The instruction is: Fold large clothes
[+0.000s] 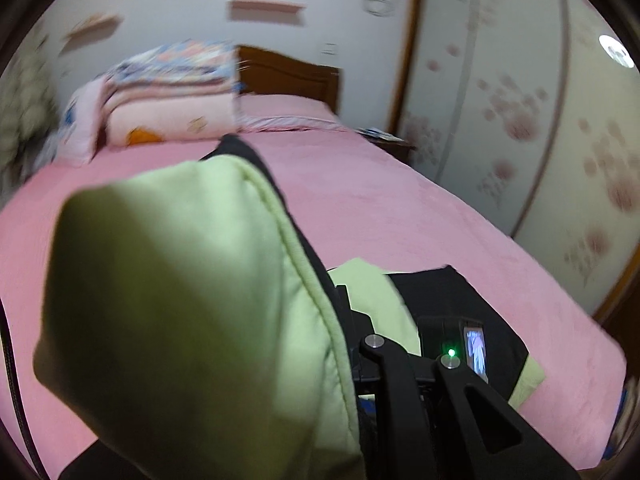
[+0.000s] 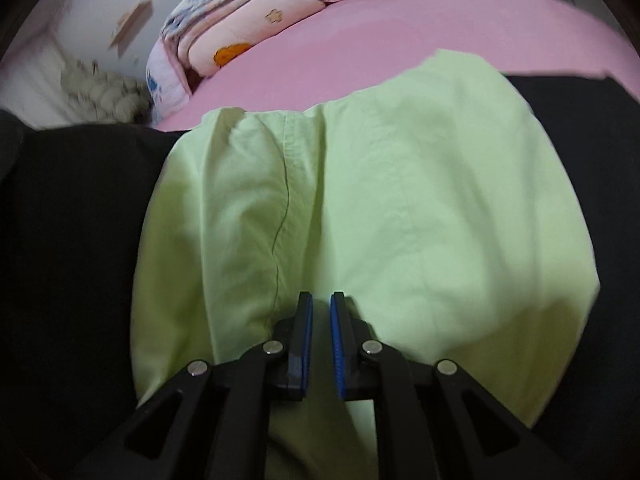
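Left wrist view: the left gripper (image 1: 352,344) is mostly hidden behind a big fold of the garment (image 1: 192,312). The garment is light green with black parts. The fold hangs up in the air, above the pink bed (image 1: 360,208), and it fills the near side of the picture. The jaws are squeezed shut, and they seem to pinch the green cloth, but the pinch itself is covered, so this is not sure. More of the garment lies flat on the bed, near the bed's front edge. At the far end of the bed sits a stack of folded quilts (image 1: 168,92), with a brown headboard (image 1: 292,76) just beside it. A wardrobe door with pink flowers (image 1: 520,120) stands past the bed's side. Small shelves (image 1: 264,10) hang on the wall above the bed. The picture is blurry.

Right wrist view: the right gripper (image 2: 321,304) points down at the garment (image 2: 400,200), which lies spread on the pink bed (image 2: 400,28). Its two fingers with blue pads (image 2: 335,340) stand close together with a thin gap. The tips touch the green cloth, but no cloth shows in the gap. Black parts of the garment lie on both sides of the green. The folded quilts (image 2: 240,20) sit at the bed's far end.
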A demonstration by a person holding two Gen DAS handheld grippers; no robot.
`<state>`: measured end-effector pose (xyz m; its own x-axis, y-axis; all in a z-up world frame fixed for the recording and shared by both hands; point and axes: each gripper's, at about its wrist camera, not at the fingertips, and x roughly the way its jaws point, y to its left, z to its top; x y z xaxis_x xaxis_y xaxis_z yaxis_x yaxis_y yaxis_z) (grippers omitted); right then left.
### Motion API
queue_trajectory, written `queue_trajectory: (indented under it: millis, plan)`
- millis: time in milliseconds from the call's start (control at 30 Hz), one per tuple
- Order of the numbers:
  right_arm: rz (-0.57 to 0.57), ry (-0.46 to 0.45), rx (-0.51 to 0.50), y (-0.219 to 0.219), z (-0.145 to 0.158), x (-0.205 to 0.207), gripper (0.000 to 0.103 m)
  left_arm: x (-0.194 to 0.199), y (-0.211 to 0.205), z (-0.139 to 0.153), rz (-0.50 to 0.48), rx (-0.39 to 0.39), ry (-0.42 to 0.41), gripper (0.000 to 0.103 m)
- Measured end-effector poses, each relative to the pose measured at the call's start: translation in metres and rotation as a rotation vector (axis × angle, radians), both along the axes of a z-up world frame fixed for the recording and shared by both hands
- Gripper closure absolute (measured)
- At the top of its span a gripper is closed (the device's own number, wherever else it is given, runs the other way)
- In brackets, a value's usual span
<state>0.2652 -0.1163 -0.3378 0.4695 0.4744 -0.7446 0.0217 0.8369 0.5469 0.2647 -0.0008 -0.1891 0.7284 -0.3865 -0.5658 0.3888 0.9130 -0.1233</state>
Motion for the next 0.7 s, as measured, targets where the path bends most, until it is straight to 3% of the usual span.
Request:
queue_trajectory:
  millis: [167, 333, 433, 533, 600, 667, 700]
  plan:
    - [-0.113, 0.030, 0.186, -0.055, -0.004, -0.032, 0.095, -0.008, -0.074, 0.013, -0.165, 0.142, -0.054, 0.096]
    - [-0.146, 0.076, 0.260, -0.093, -0.010, -0.077, 0.099, -0.019, -0.163, -0.008, -0.381, 0.342, -0.058, 0.096]
    - [-0.150, 0.106, 0.232, -0.111, -0.011, -0.106, 0.098, -0.027, -0.200, -0.036, -0.464, 0.444, -0.018, 0.095]
    - [-0.171, 0.131, 0.205, -0.134, -0.013, -0.132, 0.099, -0.028, -0.224, -0.061, -0.494, 0.490, 0.051, 0.095]
    - [-0.195, 0.152, 0.133, -0.146, -0.012, -0.144, 0.092, -0.024, -0.239, -0.083, -0.496, 0.542, 0.116, 0.095]
    - [-0.230, 0.170, 0.111, -0.162, -0.014, -0.152, 0.092, -0.024, -0.248, -0.099, -0.496, 0.574, 0.156, 0.090]
    - [-0.252, 0.178, 0.106, -0.169, -0.016, -0.154, 0.092, -0.025, -0.251, -0.104, -0.503, 0.578, 0.176, 0.081]
